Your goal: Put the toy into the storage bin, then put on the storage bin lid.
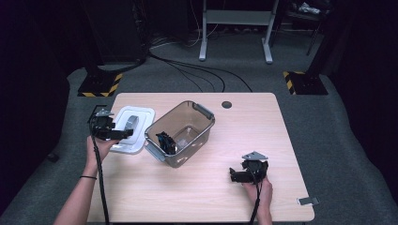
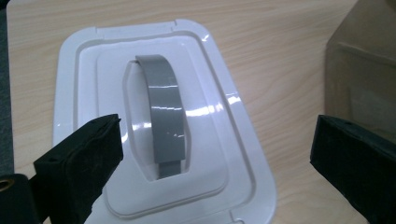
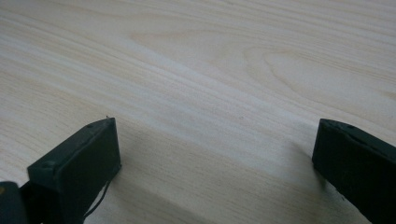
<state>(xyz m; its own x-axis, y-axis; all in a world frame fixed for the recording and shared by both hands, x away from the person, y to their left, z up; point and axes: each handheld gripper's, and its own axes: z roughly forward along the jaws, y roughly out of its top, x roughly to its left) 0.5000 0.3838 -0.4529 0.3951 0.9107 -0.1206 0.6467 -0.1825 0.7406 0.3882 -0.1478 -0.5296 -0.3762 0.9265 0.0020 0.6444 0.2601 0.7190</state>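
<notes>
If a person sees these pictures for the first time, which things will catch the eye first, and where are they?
First comes the clear grey-tinted bin, set at an angle in the middle of the wooden table, with something black inside. Just left of it lies the white lid with its grey handle, and the left gripper hovers open above it. The right gripper, also open, waits over bare wood near the front edge.

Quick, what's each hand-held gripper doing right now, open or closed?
Left hand-held gripper: open, empty, over the white lid.
Right hand-held gripper: open, empty, above the table.

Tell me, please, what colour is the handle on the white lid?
Grey. The handle on the lid shows best in the left gripper view.
</notes>
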